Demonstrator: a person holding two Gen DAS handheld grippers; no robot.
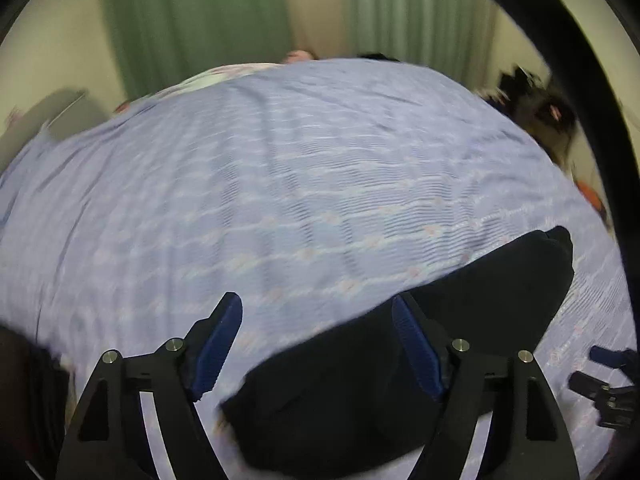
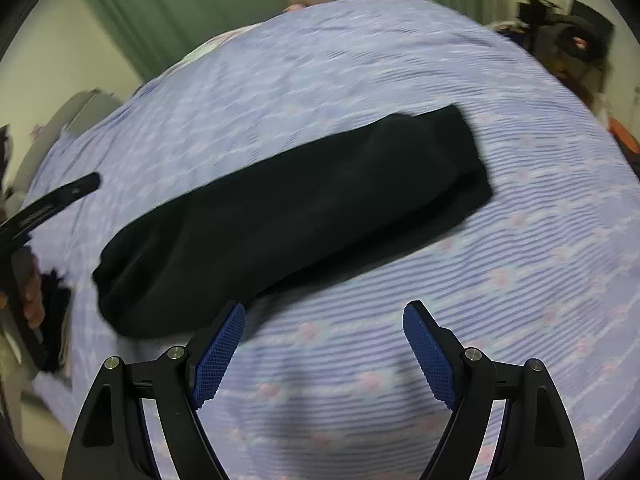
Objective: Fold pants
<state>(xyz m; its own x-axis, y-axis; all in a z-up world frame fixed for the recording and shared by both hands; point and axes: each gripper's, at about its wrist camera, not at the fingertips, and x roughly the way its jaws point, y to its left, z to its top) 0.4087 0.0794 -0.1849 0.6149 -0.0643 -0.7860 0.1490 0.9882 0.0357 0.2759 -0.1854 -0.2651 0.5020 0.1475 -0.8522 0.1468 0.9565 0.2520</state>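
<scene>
Here, in the left wrist view, the left gripper (image 1: pixel 318 344) has its two black fingers with blue ribbed pads (image 1: pixel 218 346) spread wide, and nothing is pinched between them. The folded black fabric pants (image 1: pixel 400 368) lie below and behind the jaws in the lower right of the frame: one end of the dark bundle fills the gap between the fingers at the bottom, and the rest runs up toward the right behind the right-hand finger (whether that pad brushes the cloth cannot be told through the blur). The pants rest on a lilac striped bedsheet with small pink motifs (image 1: pixel 280 184), which covers most of the frame. At the lower right edge a bit of the right gripper (image 1: pixel 608 384) shows, black with a blue tip.

In the right wrist view the right gripper (image 2: pixel 324 344) also stands wide, its blue mesh-textured pads (image 2: pixel 430 354) apart over bare sheet (image 2: pixel 480 280), holding nothing. The pants (image 2: pixel 288 216) form one long dark strip slanting from the lower left to the upper right of the centre; their lower left end lies just beside the tip of the left-hand finger. At the left edge a black finger of the left gripper (image 2: pixel 60 196) reaches in above the sheet, with a person's hand (image 2: pixel 34 300) below it. Green pleated curtains (image 2: pixel 180 12) hang at the top of the frame, and dark clutter (image 2: pixel 568 40) sits at the upper right.
</scene>
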